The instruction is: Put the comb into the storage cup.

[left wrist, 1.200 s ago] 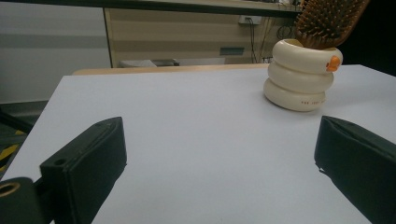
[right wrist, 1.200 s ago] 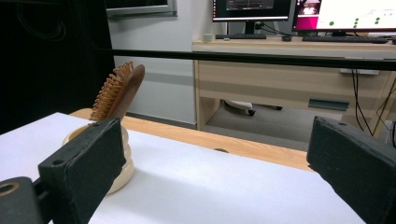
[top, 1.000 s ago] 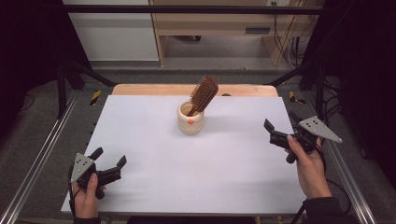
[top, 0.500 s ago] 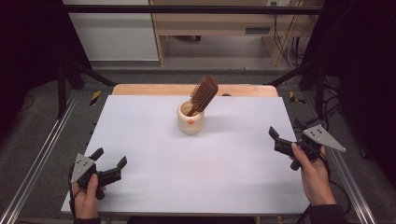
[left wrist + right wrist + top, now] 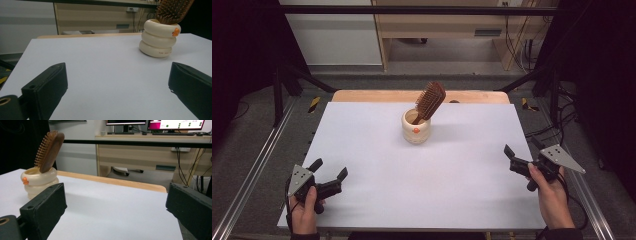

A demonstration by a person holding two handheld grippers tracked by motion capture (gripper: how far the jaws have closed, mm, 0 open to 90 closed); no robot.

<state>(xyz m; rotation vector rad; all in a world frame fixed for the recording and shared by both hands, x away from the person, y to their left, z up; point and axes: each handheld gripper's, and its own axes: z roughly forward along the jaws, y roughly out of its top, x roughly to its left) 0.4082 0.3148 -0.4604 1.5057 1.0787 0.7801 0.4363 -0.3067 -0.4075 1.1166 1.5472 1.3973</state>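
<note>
High view: the brush (image 5: pixel 430 101) leans in the cup (image 5: pixel 416 127) mid-table (image 5: pixel 377 150); the left tool (image 5: pixel 332 176) and right tool (image 5: pixel 522 156) sit wide open, empty, well apart from it. Left gripper view: the cup (image 5: pixel 159 37) looks top-heavy. Right gripper view: pulling the brush (image 5: pixel 49 147) sideways could tip the cup (image 5: pixel 40 182).

Ahead of the tongs the white table (image 5: pixel 412 200) ends in a pale wooden edge (image 5: pixel 372 95); beyond it lies grey floor (image 5: pixel 452 75); farther ahead stands a light wooden desk (image 5: pixel 150 150) with cables (image 5: pixel 182 167) hanging at its right end and lit monitors (image 5: pixel 172 123) on top; left of the desk is a white cabinet (image 5: pixel 332 35); black curtains (image 5: pixel 242 50) darken both sides; metal rails (image 5: pixel 252 175) flank the table.
</note>
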